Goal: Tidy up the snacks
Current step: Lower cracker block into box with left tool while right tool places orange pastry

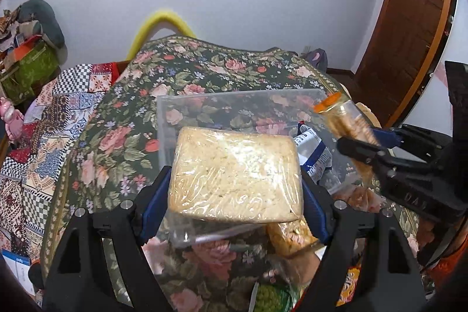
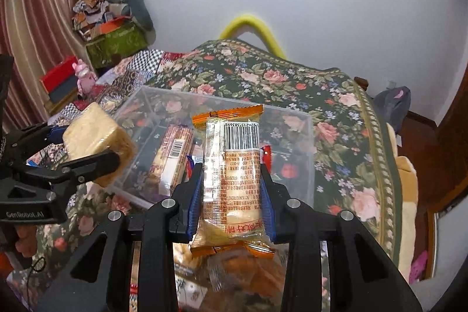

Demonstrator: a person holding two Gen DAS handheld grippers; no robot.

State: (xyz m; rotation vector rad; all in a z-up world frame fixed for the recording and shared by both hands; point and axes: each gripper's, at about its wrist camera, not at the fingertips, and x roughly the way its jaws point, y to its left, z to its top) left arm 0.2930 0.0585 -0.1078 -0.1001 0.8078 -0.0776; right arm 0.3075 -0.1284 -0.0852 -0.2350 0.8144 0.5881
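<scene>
My left gripper [image 1: 235, 180] is shut on a pale square rice cake wrapped in clear film [image 1: 237, 174] and holds it above the near edge of a clear plastic box [image 1: 204, 104]. The cake also shows in the right wrist view [image 2: 93, 139], left of the box [image 2: 292, 119]. My right gripper [image 2: 231, 183] is shut on a long biscuit pack with orange ends [image 2: 231, 174], held upright over the box's near side. The pack shows in the left wrist view [image 1: 348, 125] too. A striped biscuit pack [image 2: 172, 157] lies inside the box.
The box sits on a floral tablecloth [image 2: 321, 95]. More snack packs lie below the grippers [image 2: 234, 274], [image 1: 292, 239]. A blue and white packet [image 1: 313, 151] lies beside the cake. Cluttered boxes [image 2: 114, 40] stand at the far left, a wooden door [image 1: 409, 34] at the right.
</scene>
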